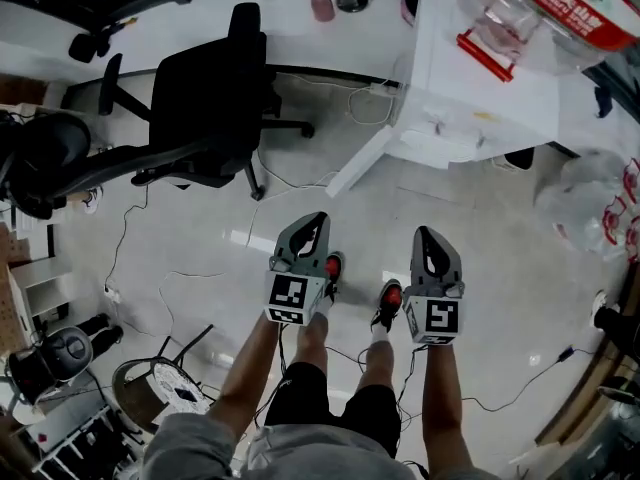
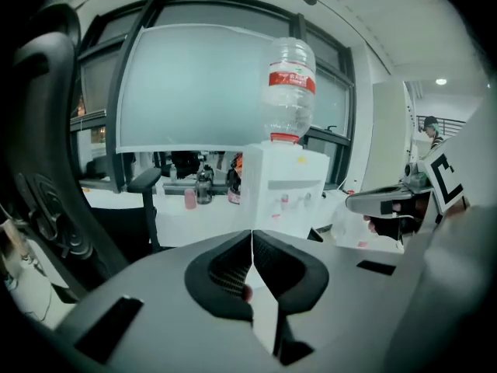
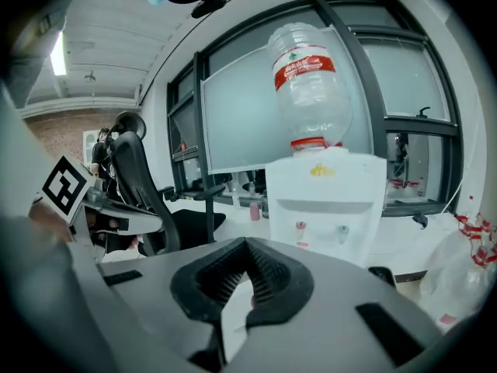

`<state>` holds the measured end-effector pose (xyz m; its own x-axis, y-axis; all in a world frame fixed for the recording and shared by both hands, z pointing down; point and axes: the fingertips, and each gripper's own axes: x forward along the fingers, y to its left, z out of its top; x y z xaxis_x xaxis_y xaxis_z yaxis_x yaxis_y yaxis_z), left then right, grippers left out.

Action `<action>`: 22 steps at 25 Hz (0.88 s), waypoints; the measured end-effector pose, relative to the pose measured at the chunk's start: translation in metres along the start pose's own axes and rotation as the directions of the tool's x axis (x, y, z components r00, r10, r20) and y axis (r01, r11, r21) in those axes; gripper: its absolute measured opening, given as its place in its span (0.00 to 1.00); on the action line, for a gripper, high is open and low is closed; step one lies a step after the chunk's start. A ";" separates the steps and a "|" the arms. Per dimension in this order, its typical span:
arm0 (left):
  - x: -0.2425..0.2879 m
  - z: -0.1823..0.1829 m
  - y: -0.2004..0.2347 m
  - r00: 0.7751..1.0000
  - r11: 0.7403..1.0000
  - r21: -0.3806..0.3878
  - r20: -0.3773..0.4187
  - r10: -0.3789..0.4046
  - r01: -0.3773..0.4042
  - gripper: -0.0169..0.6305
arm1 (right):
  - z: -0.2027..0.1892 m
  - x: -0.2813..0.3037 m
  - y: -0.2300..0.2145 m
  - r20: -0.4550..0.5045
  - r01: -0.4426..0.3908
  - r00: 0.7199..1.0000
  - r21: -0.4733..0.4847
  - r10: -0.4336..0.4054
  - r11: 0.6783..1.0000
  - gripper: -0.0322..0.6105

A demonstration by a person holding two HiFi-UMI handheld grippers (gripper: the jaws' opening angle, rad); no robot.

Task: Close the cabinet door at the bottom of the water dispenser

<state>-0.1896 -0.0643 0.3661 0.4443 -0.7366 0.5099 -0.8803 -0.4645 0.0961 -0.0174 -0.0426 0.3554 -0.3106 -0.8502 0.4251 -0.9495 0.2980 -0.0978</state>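
Across the smooth, shiny grey floor [image 1: 200,253], thin cables [image 1: 122,236] are strewn near a black padded chair [image 1: 205,108]. Beyond, the boxy white water dispenser [image 1: 470,108] is seen, its flat cabinet door [image 1: 360,163] swung open. The left gripper [image 1: 318,218] and right gripper [image 1: 425,232] are held apart from it, jaws pressed together.

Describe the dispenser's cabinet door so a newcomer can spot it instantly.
Find the white water dispenser at the top right of the head view, with a red-labelled bottle upturned on it. At its foot, on the side toward the black office chair, the cabinet door is a flat white panel slanting out over the grey floor. Nothing else on the dispenser stands out at an angle.
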 end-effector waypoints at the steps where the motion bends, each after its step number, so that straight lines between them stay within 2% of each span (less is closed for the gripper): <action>1: 0.009 -0.011 0.006 1.000 1.000 -0.009 -0.009 0.000 0.000 0.07 | -0.009 0.011 0.002 -0.009 -0.005 1.000 -0.007 0.005 1.000 0.07; 5: 0.042 -0.053 0.024 0.999 1.000 -0.024 -0.040 -0.006 0.005 0.07 | -0.049 0.047 0.008 -0.053 -0.025 0.998 -0.010 0.024 1.000 0.07; 11: 0.086 -0.111 0.039 0.996 0.999 0.004 -0.079 -0.038 0.038 0.07 | -0.112 0.090 0.018 -0.110 -0.056 0.992 -0.002 0.055 0.998 0.07; 18: 0.125 -0.181 0.054 0.990 0.999 0.008 -0.133 -0.049 0.050 0.07 | -0.187 0.127 0.018 -0.178 -0.055 0.982 0.034 0.061 0.998 0.07; 22: 0.143 -0.214 0.063 0.988 0.999 0.015 -0.151 -0.043 0.045 0.07 | -0.217 0.143 0.016 -0.188 -0.052 0.980 0.041 0.059 0.998 0.07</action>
<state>-0.2164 -0.0940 0.6278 0.4513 -0.6337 0.6283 -0.8566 -0.5049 0.1060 -0.0679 -0.0655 0.6100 -0.3522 -0.7341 0.5806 -0.9331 0.3236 -0.1568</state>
